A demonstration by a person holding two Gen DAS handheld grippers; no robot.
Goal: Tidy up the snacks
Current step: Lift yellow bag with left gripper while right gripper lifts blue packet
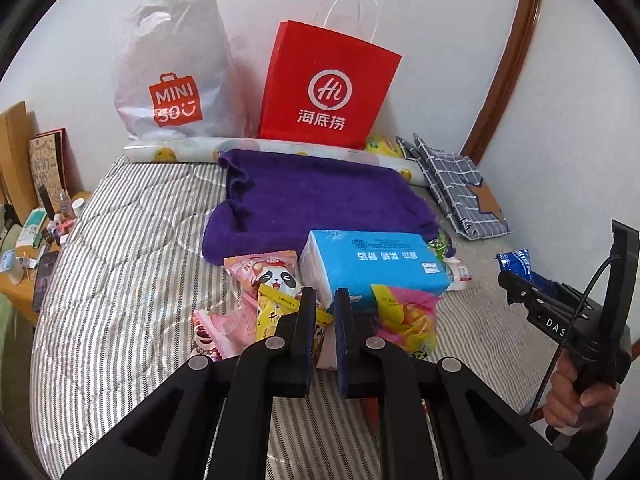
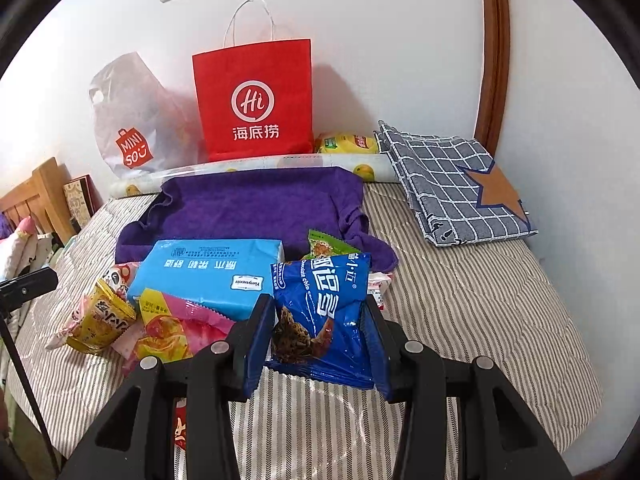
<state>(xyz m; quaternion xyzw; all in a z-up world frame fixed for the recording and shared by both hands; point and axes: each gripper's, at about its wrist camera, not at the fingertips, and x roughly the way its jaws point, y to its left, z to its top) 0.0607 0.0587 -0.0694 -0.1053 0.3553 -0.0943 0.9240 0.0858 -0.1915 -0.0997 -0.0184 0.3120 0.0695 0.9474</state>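
A pile of snack packets lies on the striped bed: a pink panda packet (image 1: pixel 267 276), a yellow packet (image 1: pixel 276 312), a pink-yellow packet (image 1: pixel 404 312) and a blue tissue pack (image 1: pixel 372 264). My left gripper (image 1: pixel 325 300) hovers over the pile, its jaws nearly closed with a narrow gap and nothing clearly held. My right gripper (image 2: pixel 318 312) is shut on a blue chocolate-chip cookie bag (image 2: pixel 320 312) and holds it above the bed. It shows at the right of the left wrist view (image 1: pixel 520 284). A green packet (image 2: pixel 326 244) lies behind.
A red paper bag (image 1: pixel 326 88) and a white Miniso bag (image 1: pixel 172 80) stand against the wall. A purple towel (image 1: pixel 316 200) and a checked cloth (image 2: pixel 452 188) lie on the bed. A cluttered nightstand (image 1: pixel 28 240) is left.
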